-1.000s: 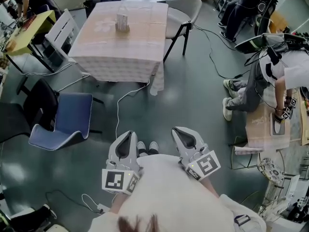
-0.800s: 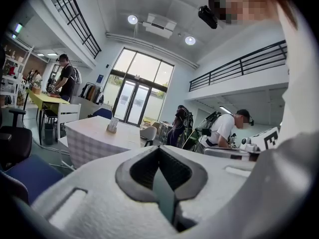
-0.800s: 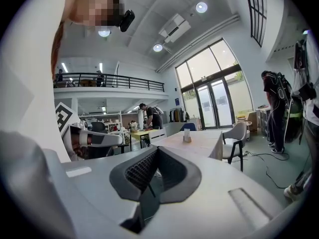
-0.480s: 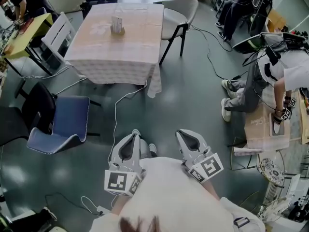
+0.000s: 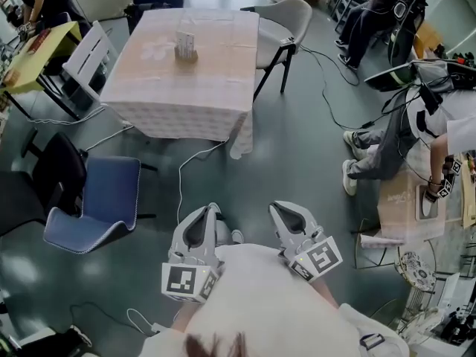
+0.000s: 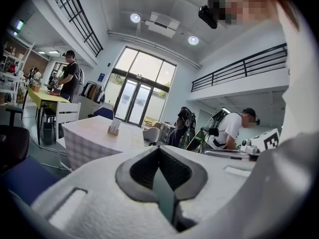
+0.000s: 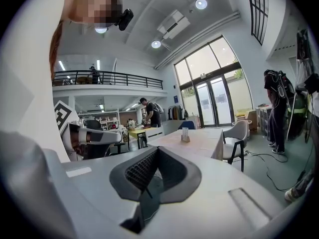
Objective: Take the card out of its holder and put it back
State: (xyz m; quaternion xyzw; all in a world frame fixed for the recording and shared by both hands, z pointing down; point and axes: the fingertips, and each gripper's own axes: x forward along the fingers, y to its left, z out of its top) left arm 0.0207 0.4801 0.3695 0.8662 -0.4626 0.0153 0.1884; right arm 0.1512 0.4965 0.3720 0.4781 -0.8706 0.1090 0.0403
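Both grippers closed and empty, well short of the counter.
The cloth-covered counter (image 5: 195, 88) stands ahead of the person. The left gripper (image 5: 212, 209) and right gripper (image 5: 276, 207) sit side by side close against the body, each with its jaws pressed together on nothing. The card holder (image 5: 186, 47) stands upright on the counter's far half, well apart from both sets of jaws. Its card cannot be told apart at this range.

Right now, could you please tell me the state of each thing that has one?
left gripper: shut, nothing between its jaws.
right gripper: shut, nothing between its jaws.
card holder: upright on the table, untouched; its contents too small to tell.
blue chair: upright, nobody on it.
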